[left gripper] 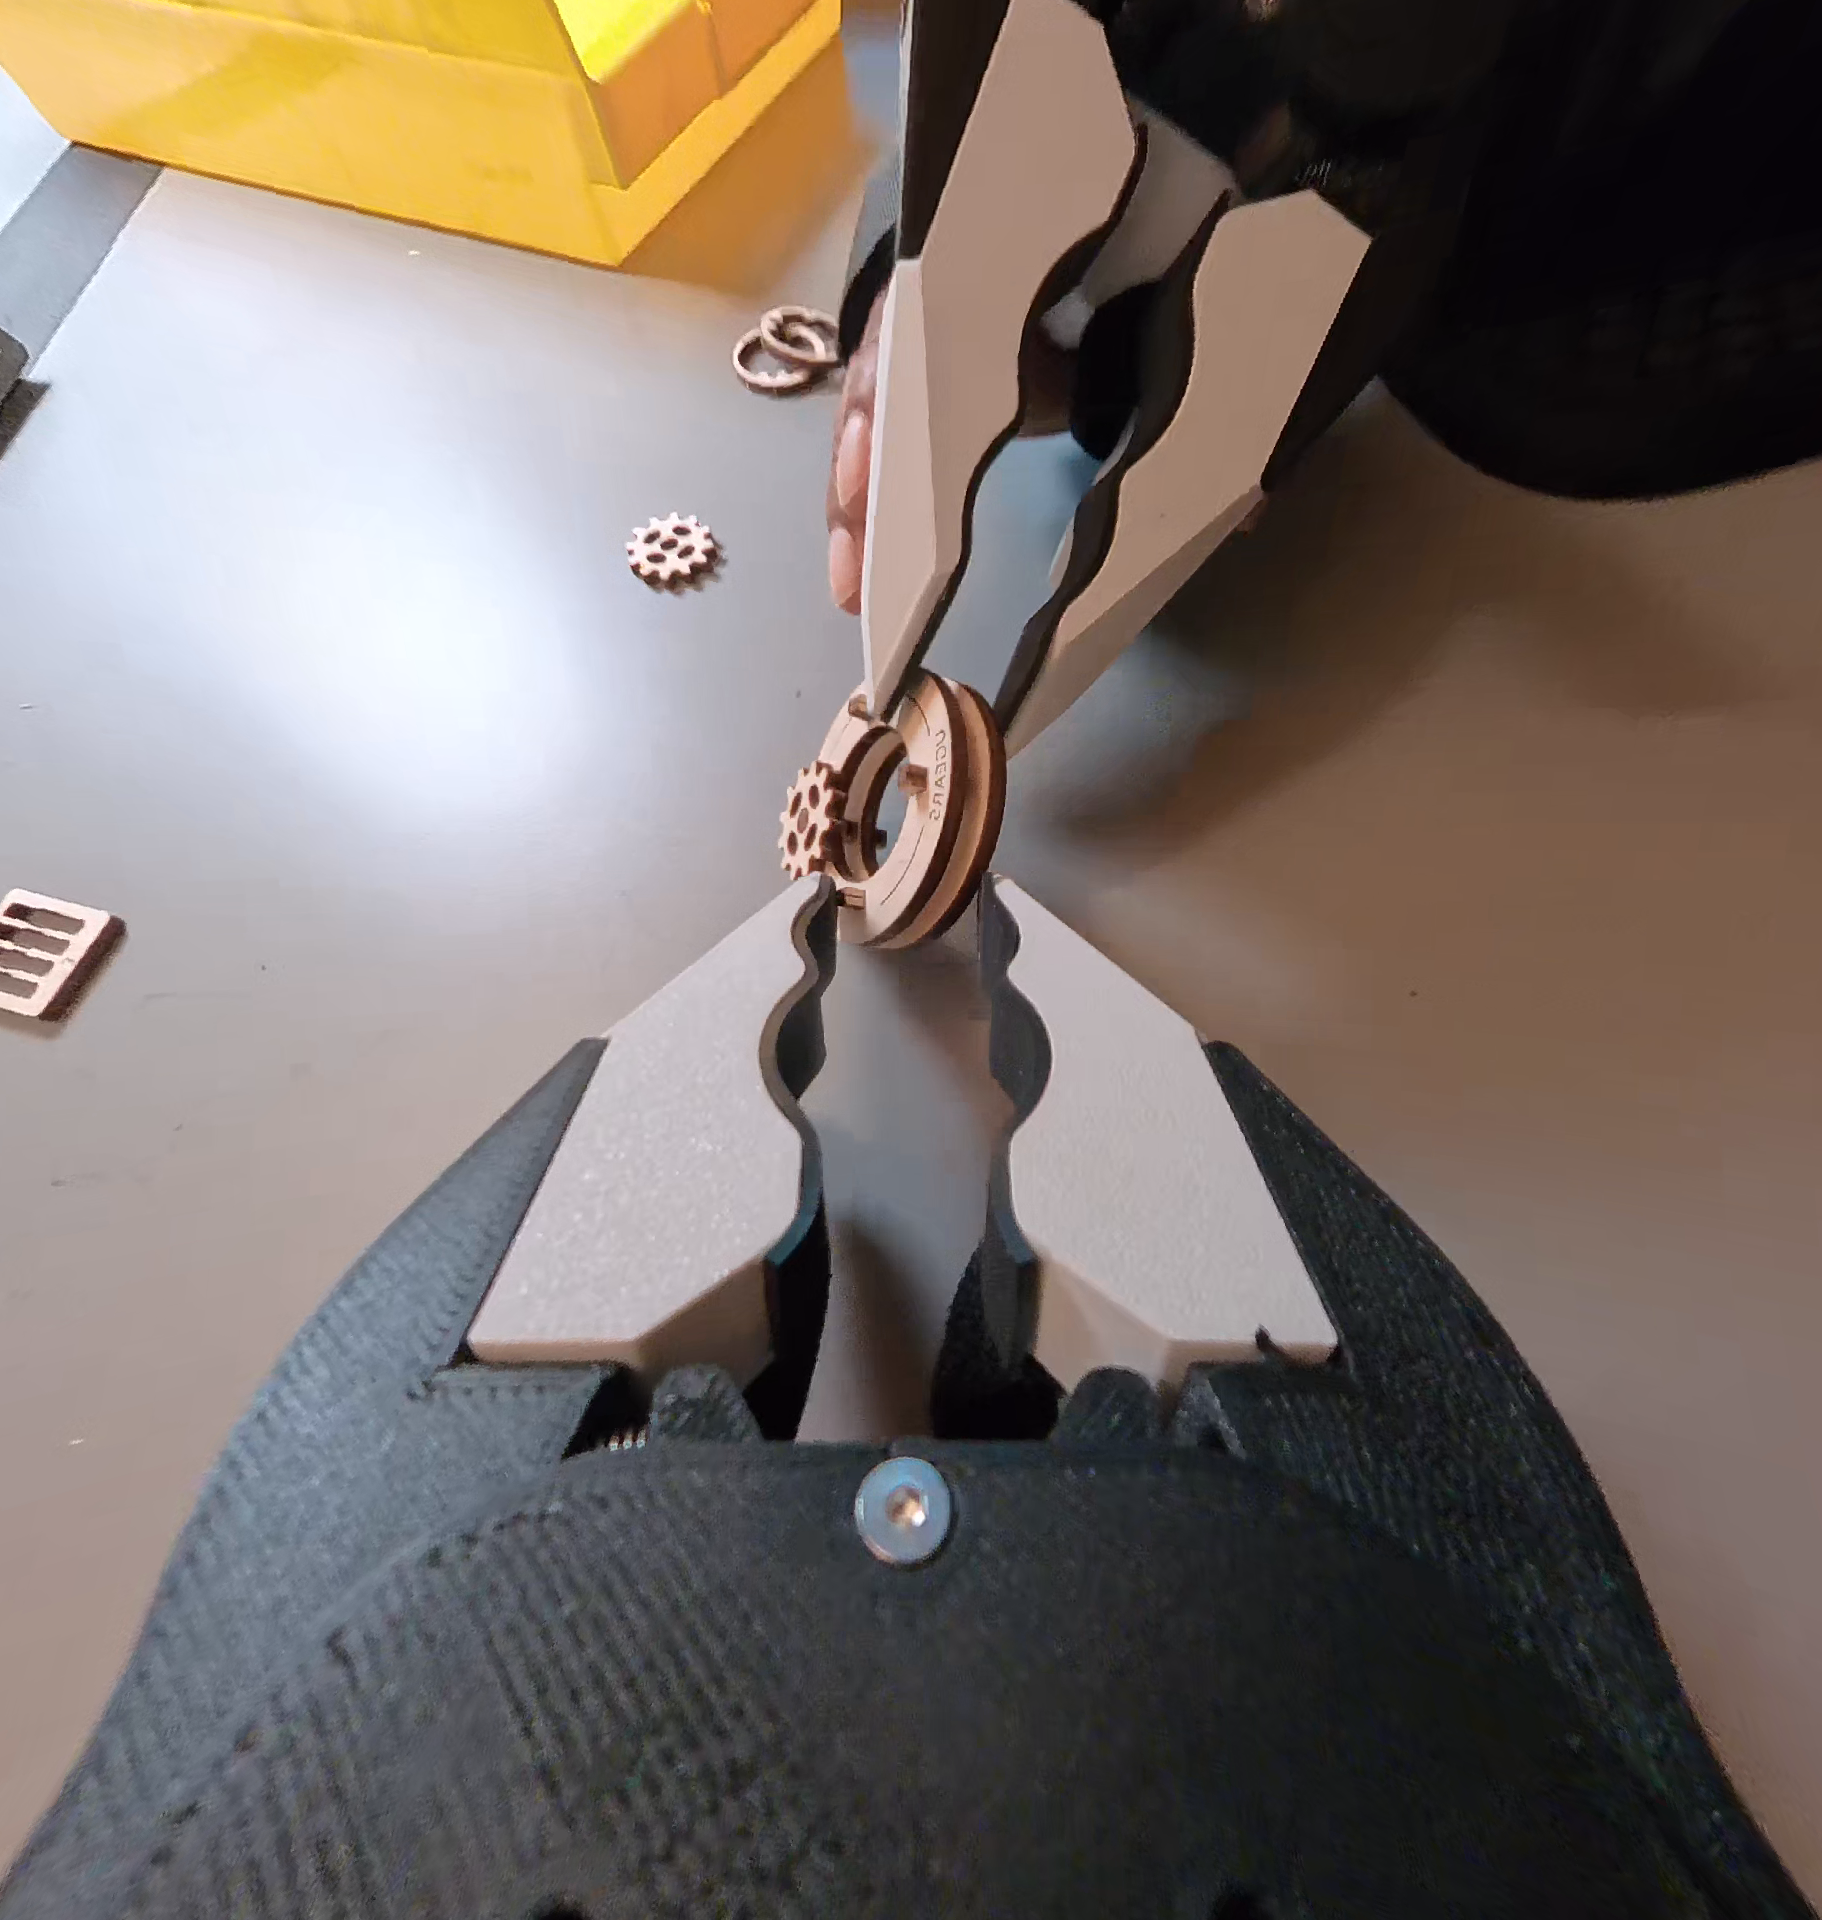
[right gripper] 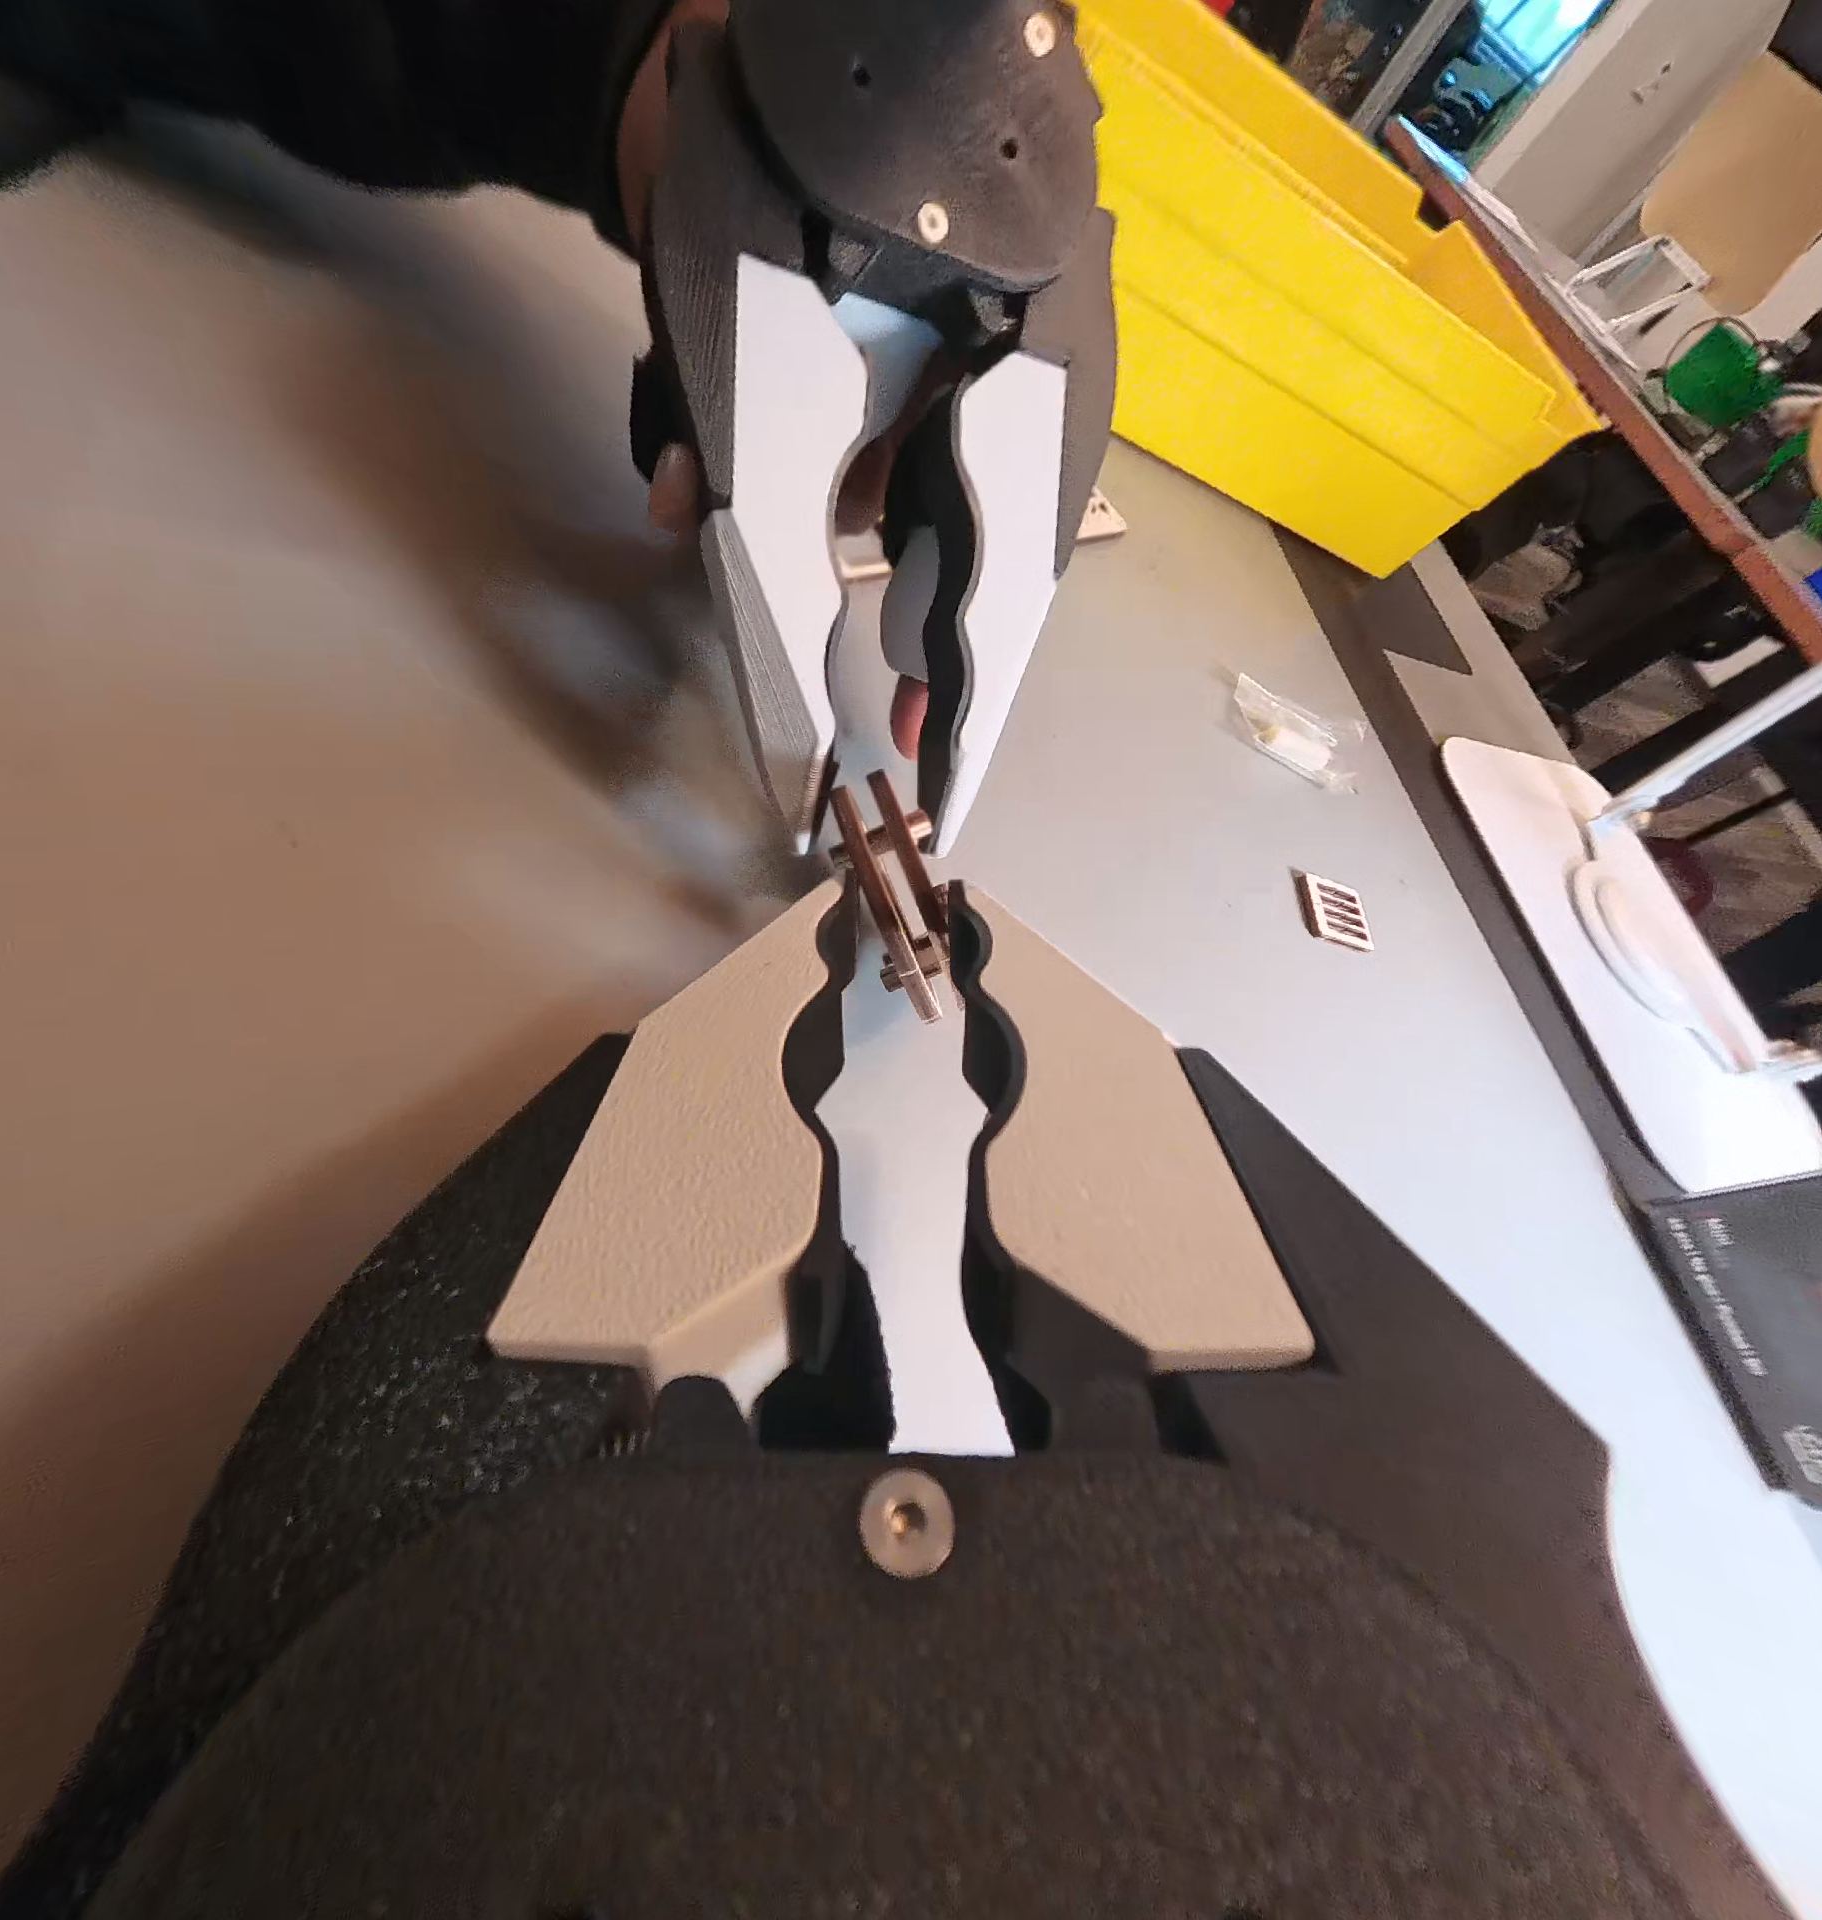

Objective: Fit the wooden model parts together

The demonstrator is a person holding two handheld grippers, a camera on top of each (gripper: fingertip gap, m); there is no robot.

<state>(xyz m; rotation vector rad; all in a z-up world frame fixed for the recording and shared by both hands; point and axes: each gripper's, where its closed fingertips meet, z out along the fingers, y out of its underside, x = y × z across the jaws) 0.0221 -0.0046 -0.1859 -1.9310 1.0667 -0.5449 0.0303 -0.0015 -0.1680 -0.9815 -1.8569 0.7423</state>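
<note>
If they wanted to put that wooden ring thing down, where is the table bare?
Bare tabletop lies between the loose gear, the slatted wooden piece and the left gripper. It is crowded where both grippers meet on the ring assembly, with the right gripper above. Small wooden rings sit beside the yellow bin.

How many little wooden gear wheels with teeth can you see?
2. One small gear is fitted on the ring assembly held between the two grippers. The other gear lies loose on the table, left of the grippers. More may be hidden.
</note>
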